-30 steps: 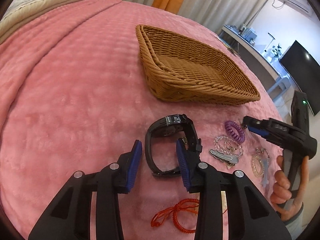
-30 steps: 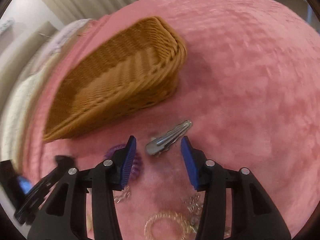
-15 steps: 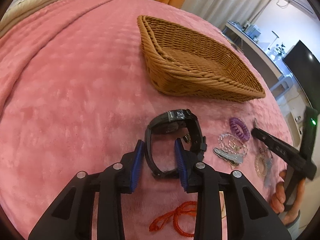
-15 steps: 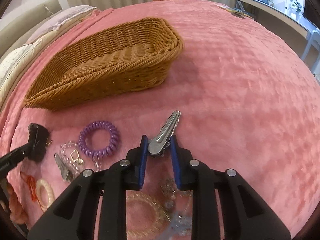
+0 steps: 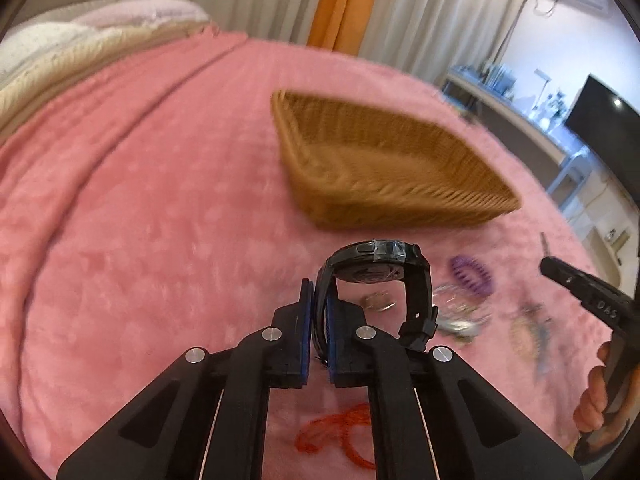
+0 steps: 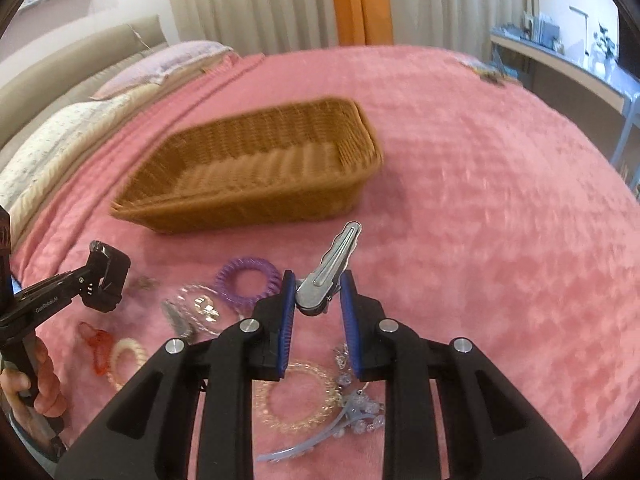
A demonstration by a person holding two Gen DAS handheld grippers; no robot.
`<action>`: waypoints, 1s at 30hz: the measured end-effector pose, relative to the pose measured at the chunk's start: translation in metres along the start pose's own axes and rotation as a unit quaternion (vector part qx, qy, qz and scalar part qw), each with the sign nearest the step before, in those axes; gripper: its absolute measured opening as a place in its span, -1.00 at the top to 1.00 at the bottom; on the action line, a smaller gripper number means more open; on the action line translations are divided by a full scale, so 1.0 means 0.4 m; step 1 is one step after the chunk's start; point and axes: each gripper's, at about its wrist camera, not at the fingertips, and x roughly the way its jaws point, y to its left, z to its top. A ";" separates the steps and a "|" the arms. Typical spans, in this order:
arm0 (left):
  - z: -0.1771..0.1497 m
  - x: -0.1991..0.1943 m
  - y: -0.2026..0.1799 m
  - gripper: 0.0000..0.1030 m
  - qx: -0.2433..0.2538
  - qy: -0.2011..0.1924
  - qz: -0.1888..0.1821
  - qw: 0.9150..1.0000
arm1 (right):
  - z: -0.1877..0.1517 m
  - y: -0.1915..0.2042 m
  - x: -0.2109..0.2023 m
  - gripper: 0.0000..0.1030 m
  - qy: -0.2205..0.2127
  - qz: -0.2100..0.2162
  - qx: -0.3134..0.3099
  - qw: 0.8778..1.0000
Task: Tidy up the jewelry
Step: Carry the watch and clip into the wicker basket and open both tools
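Left wrist view: left gripper (image 5: 318, 312) jaws just closed, pinching strap of black watch (image 5: 376, 264), lifted off pink blanket (image 5: 120, 220), angled down toward wicker basket (image 5: 400, 184). Right gripper (image 6: 318, 300) narrow, clamped on silver hair clip (image 6: 328, 268), clip tip pointing at basket; purple coil tie (image 6: 248, 280) w/ other pieces on blanket below

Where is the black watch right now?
The black watch is held up off the pink blanket, its strap pinched in the left hand-held gripper. In the left wrist view it sits just in front of the wicker basket.
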 end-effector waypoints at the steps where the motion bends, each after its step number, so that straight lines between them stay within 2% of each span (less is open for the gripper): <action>1: 0.006 -0.018 -0.005 0.92 0.002 -0.011 -0.002 1.000 | 0.005 0.004 -0.012 0.61 -0.006 0.001 -0.003 1.000; 8: 0.114 -0.131 -0.064 0.92 0.018 -0.083 -0.019 0.996 | 0.122 0.061 -0.105 0.61 -0.073 0.008 -0.036 0.997; 10: 0.162 -0.125 -0.083 0.92 0.023 -0.095 -0.019 0.995 | 0.175 0.080 -0.103 0.61 -0.089 0.007 -0.047 0.995; 13: 0.219 -0.082 -0.108 0.92 0.024 -0.096 -0.020 0.995 | 0.236 0.092 -0.065 0.61 -0.091 0.012 -0.058 0.994; 17: 0.267 0.013 -0.119 0.92 0.026 -0.078 -0.018 0.996 | 0.309 0.094 0.062 0.61 -0.056 0.018 -0.063 0.996; 21: 0.289 0.123 -0.104 0.91 0.029 -0.048 -0.006 0.998 | 0.334 0.068 0.197 0.61 -0.004 0.016 -0.052 0.998; 26: 0.273 0.211 -0.089 0.88 0.035 -0.014 0.009 0.999 | 0.324 0.031 0.338 0.61 0.068 0.027 -0.027 0.997; 30: 0.259 0.246 -0.075 0.76 0.033 0.002 0.014 0.999 | 0.302 0.023 0.372 0.61 0.086 0.026 -0.025 0.996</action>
